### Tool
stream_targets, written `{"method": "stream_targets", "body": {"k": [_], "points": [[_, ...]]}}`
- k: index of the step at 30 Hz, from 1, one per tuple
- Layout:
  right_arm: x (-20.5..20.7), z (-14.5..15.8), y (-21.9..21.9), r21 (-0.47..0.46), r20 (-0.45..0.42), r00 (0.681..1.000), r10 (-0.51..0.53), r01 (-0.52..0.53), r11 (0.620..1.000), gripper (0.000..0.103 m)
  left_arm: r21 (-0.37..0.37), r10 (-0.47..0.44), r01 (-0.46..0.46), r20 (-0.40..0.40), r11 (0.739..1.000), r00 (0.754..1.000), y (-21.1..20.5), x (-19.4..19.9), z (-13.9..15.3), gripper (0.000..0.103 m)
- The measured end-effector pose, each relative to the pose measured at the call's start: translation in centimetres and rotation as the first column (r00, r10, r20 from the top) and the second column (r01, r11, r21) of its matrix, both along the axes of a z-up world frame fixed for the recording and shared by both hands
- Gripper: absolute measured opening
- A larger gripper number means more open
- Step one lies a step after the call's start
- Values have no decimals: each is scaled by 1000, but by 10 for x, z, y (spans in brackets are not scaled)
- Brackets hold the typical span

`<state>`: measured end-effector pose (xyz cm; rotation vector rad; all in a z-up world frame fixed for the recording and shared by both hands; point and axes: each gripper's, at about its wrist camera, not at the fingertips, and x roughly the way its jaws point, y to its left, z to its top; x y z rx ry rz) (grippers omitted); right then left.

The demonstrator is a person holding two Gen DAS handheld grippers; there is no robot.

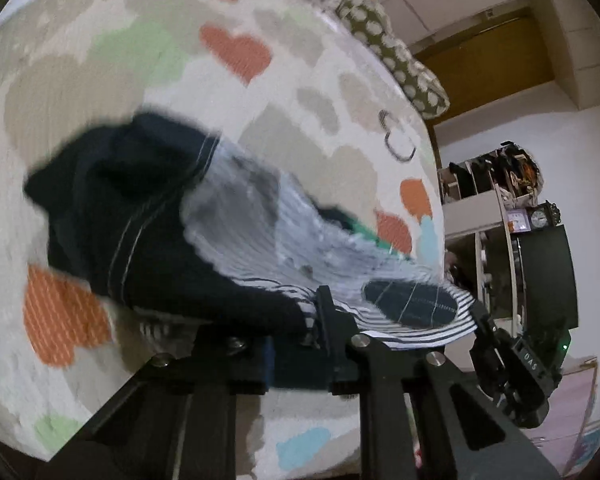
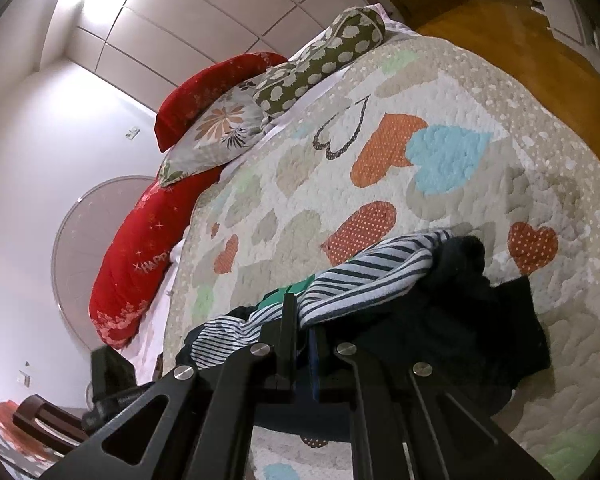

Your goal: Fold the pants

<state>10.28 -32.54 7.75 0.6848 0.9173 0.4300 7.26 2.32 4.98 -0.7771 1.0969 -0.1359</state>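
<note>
Both tongs are clamped on cloth — the left gripper (image 1: 296,332) pinches the dark, striped-lined pants (image 1: 148,216) near their waistband, and the right gripper (image 2: 300,340) has its fingers closed on the same pants (image 2: 452,320) at a striped edge. The garment hangs bunched above the heart-patterned quilt (image 2: 340,184) of the bed — 2 red pillows (image 2: 140,256) lie beyond
</note>
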Motion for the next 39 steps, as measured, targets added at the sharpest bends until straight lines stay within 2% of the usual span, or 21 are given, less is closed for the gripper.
{"method": "stream_targets", "body": {"k": [5, 10, 12, 13, 14, 15, 16, 17, 18, 22, 24, 26, 28, 32, 37, 39], "points": [[20, 2, 4, -39, 8, 1000, -9, 9, 999, 6, 30, 30, -31, 41, 999, 999, 6, 33, 21, 15], [69, 6, 21, -149, 45, 999, -29, 35, 988, 6, 127, 56, -63, 59, 990, 997, 11, 110, 28, 16], [93, 7, 28, -180, 70, 997, -44, 55, 982, 6, 202, 47, -58, 62, 978, 997, 11, 140, 31, 27], [106, 7, 30, -201, 79, 995, -65, 80, 976, 11, 239, 48, -60, 56, 969, 997, 12, 154, 32, 30], [116, 6, 31, -218, 75, 994, -79, 94, 971, 17, 245, 50, -62, 54, 968, 997, 14, 158, 33, 36], [128, 3, 32, -237, 59, 994, -92, 104, 966, 35, 235, 55, -66, 56, 970, 997, 17, 160, 34, 41], [136, 0, 30, -247, 47, 993, -111, 119, 962, 54, 207, 57, -69, 64, 976, 996, 20, 159, 37, 46], [139, -1, 27, -249, 47, 990, -132, 139, 959, 59, 170, 48, -61, 80, 984, 996, 23, 156, 40, 57], [141, -1, 22, -249, 50, 987, -155, 162, 955, 62, 146, 39, -53, 97, 988, 995, 25, 152, 43, 63], [135, 0, -8, -244, 46, 980, -193, 199, 949, 64, 129, 30, -45, 118, 991, 993, 36, 134, 56, 64], [126, 0, -27, -238, 30, 975, -219, 220, 946, 64, 127, 24, -39, 114, 991, 993, 43, 118, 58, 68], [110, -4, -50, -227, 20, 975, -222, 221, 949, 64, 179, 23, -41, 104, 983, 994, 49, 98, 56, 69], [95, -9, -63, -255, 11, 974, -224, 220, 942, 64, 248, 17, -37, 83, 968, 996, 55, 76, 48, 69], [59, -25, -86, -252, -22, 978, -206, 194, 948, 64, 374, 36, -45, 30, 926, 999, 59, 35, 27, 69], [3, -38, -83, -224, -14, 981, -192, 184, 957, 64, 481, 54, -73, 55, 874, 997, 43, -5, 20, 70], [-14, -40, -76, -212, -6, 981, -193, 188, 959, 64, 525, 72, -108, 88, 844, 994, 31, -20, 22, 75]]}}
